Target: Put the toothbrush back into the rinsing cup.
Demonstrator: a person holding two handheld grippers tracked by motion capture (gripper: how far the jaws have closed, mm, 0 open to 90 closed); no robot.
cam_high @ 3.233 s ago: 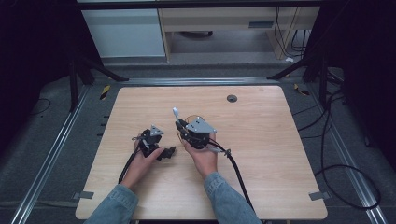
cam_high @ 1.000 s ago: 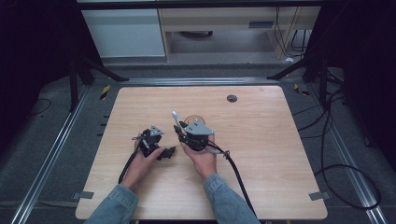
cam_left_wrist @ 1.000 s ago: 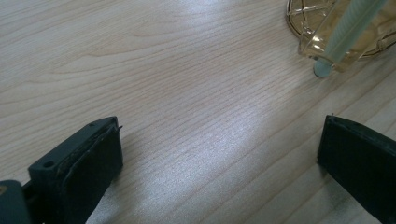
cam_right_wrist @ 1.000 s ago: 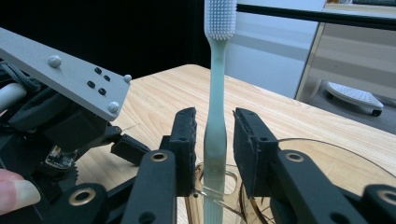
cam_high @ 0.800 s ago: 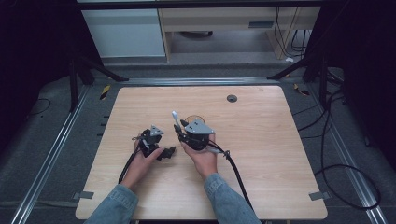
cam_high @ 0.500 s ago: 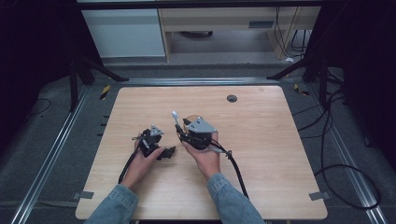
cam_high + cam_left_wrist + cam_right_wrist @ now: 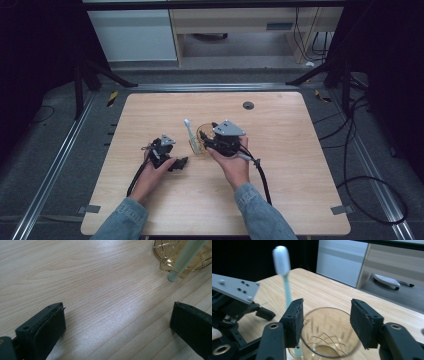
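Counting: one glass cup (image 7: 328,336), one toothbrush (image 7: 283,270) on bench (image 7: 300,165). Two tongs: right tongs (image 7: 325,320) just been opening, cup between pads, untouched; left tongs (image 7: 117,325) wide, empty. Right gripper view shows bristles; left gripper view shows handle tip.

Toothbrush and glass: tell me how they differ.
The toothbrush is thin, opaque and pale green with a white head; the glass is wide, clear and yellowish. The toothbrush leans at a slant, head up; the glass stands upright on the table. The toothbrush rises well above the glass's rim. Both are at the table's middle, the toothbrush's lower end against the glass.
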